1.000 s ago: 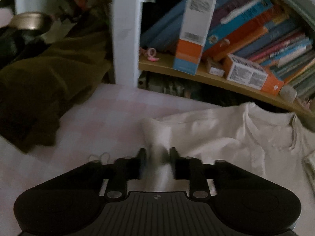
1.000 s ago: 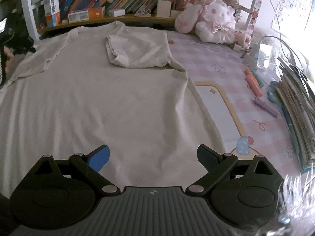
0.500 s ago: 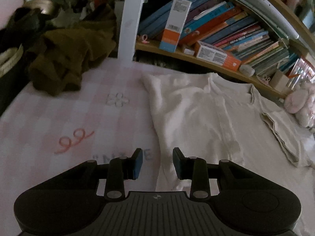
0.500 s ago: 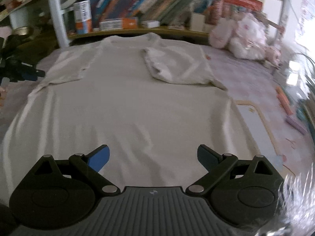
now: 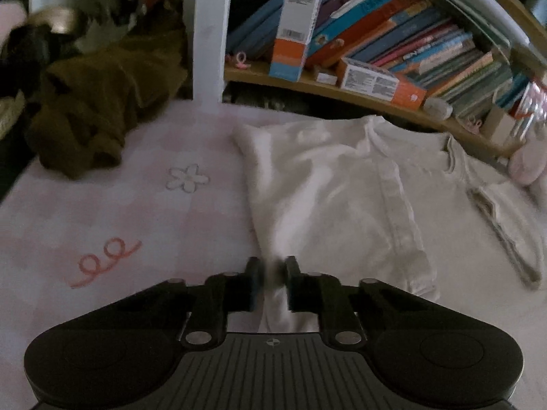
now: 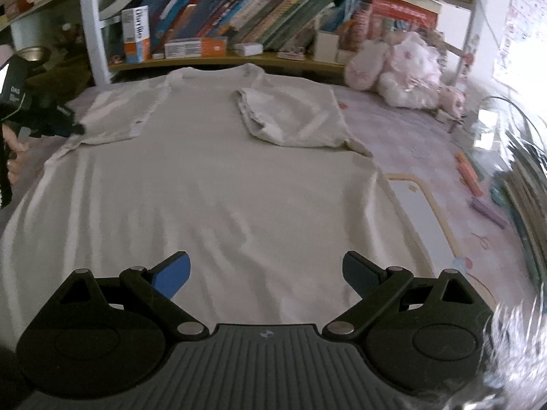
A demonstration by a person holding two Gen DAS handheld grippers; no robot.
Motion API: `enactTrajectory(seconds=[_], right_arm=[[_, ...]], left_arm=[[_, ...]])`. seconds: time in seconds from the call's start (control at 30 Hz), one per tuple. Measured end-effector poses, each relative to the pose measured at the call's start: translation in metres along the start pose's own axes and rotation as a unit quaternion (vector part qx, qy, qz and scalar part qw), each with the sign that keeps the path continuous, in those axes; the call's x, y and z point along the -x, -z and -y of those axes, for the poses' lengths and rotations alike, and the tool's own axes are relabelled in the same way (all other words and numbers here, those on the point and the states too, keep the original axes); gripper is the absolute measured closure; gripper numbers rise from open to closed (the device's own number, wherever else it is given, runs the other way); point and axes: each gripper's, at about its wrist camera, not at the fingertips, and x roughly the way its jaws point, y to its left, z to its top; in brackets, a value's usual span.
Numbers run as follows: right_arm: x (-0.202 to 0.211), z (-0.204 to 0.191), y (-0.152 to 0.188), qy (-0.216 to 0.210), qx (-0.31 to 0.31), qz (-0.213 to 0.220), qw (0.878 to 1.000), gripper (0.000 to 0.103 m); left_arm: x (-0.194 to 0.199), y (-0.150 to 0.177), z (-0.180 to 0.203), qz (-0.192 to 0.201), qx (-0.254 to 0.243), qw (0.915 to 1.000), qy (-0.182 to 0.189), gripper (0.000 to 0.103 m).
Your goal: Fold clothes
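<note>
- Olive-brown garment [image 5: 102, 102] lies crumpled at the mat's [image 5: 102, 212] far left corner, by the white shelf post [image 5: 208, 34]; it looks untouched, so it is probably still to fold.
- Left gripper [image 5: 271, 270] is closing its jaws on the outer edge of the left sleeve [image 5: 307, 188], with a pinch of cloth between them.
- White shirt [image 6: 212, 184] lies flat along the mat's middle, collar [image 6: 212, 70] toward the bookshelf [image 6: 239, 58] at the far edge.
- Right sleeve [image 6: 290, 116] is already folded in over the chest; the left one is spread outward, so that fold comes next, then the body.
- Right gripper [image 6: 265, 273] hovers over the shirt's lower part, jaws wide apart, nothing between them.
- Pink plush [image 6: 403, 68] sits at the far right corner.
</note>
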Motion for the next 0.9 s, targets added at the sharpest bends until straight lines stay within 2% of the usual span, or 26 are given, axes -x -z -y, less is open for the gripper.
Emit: enactTrajectory(seconds=[0.23, 0.3, 0.4, 0.5, 0.53, 0.6, 0.73, 0.9], right_arm=[[0.007, 0.011, 0.006, 0.013, -0.017, 0.0, 1.0, 0.007], [0.007, 0.012, 0.007, 0.01, -0.016, 0.0, 1.0, 0.007], [0.008, 0.015, 0.007, 0.003, -0.012, 0.004, 1.0, 0.007], [0.006, 0.02, 0.006, -0.009, -0.02, 0.011, 1.0, 0.007], [0.004, 0.022, 0.006, -0.016, -0.023, 0.01, 1.0, 0.007], [0.001, 0.023, 0.003, -0.031, -0.023, 0.009, 0.999, 0.007], [0.001, 0.022, 0.002, -0.067, -0.003, 0.016, 0.998, 0.007], [0.005, 0.03, 0.004, -0.096, 0.012, 0.023, 0.995, 0.007]], left_arm=[[-0.001, -0.003, 0.006, -0.005, -0.007, 0.9999, -0.014, 0.096], [0.001, -0.002, 0.003, -0.009, 0.001, 0.9999, -0.01, 0.09], [0.012, 0.003, -0.001, -0.019, 0.015, 0.9997, -0.003, 0.087], [0.037, 0.017, 0.002, -0.003, 0.007, 1.0, -0.003, 0.085], [0.049, 0.024, 0.005, 0.004, 0.005, 1.0, -0.002, 0.082], [0.071, 0.039, 0.009, 0.014, 0.001, 0.9999, 0.002, 0.068], [0.115, 0.077, 0.025, 0.026, -0.012, 0.9996, 0.001, 0.061], [0.152, 0.116, 0.041, 0.042, -0.003, 0.999, -0.014, 0.041]])
